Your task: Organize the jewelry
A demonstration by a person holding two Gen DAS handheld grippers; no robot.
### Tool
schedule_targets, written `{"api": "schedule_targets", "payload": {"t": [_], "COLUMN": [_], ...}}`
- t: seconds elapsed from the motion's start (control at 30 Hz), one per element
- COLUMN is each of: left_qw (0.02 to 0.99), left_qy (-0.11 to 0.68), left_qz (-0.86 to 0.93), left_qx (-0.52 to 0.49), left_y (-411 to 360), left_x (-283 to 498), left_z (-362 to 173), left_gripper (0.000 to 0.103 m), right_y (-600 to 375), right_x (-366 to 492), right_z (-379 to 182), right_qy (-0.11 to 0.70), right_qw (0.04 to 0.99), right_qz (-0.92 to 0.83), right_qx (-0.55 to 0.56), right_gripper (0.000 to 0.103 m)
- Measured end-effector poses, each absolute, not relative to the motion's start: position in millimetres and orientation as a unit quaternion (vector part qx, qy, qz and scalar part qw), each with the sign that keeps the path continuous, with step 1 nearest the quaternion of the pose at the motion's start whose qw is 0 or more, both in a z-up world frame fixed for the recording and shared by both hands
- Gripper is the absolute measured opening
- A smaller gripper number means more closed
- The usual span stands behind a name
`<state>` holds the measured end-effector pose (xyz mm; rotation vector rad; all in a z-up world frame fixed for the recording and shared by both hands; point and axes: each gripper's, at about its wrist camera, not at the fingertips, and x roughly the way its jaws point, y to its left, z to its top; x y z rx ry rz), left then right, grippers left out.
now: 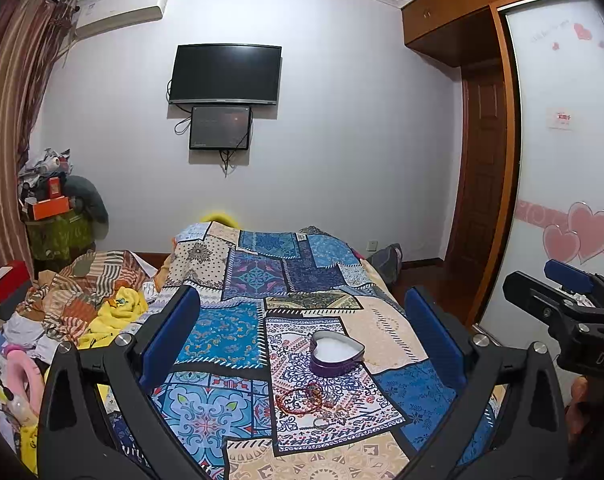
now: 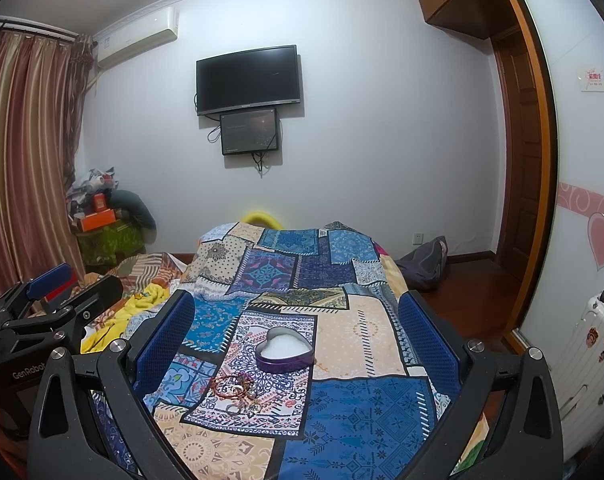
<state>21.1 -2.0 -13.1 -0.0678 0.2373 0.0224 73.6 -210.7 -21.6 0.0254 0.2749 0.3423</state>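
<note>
Both grippers, left gripper (image 1: pixel 302 332) and right gripper (image 2: pixel 295 328), gape wide, holding nothing. Jewelry pile (image 1: pixel 314 402) lies at six o'clock of the heart tin (image 1: pixel 336 354): light, slinky, tangle-prone; pinch one red loop's edge.

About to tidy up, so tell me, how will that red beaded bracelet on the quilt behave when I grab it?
The red beaded bracelet lies as a loose loop, so probably floppy and light. It touches other jewelry, so it may drag pieces along. The soft quilt should stop rolling.
</note>
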Motion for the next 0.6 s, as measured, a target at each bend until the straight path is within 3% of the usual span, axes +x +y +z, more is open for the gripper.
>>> {"api": "schedule_targets", "payload": {"t": [0.6], "left_qw": [0.992], "left_qy": [0.123], "left_qz": [0.013], "left_qx": [-0.037], "left_y": [1.5], "left_x": [26.4], "left_z": [-19.4], "left_gripper": [0.103], "right_y": [-207.1], "right_x": [77.0], "right_z": [-27.1], "right_qy": [0.145], "right_qw": [0.975], "right_qz": [0.17], "right_qx": [0.012], "right_gripper": [0.101]}}
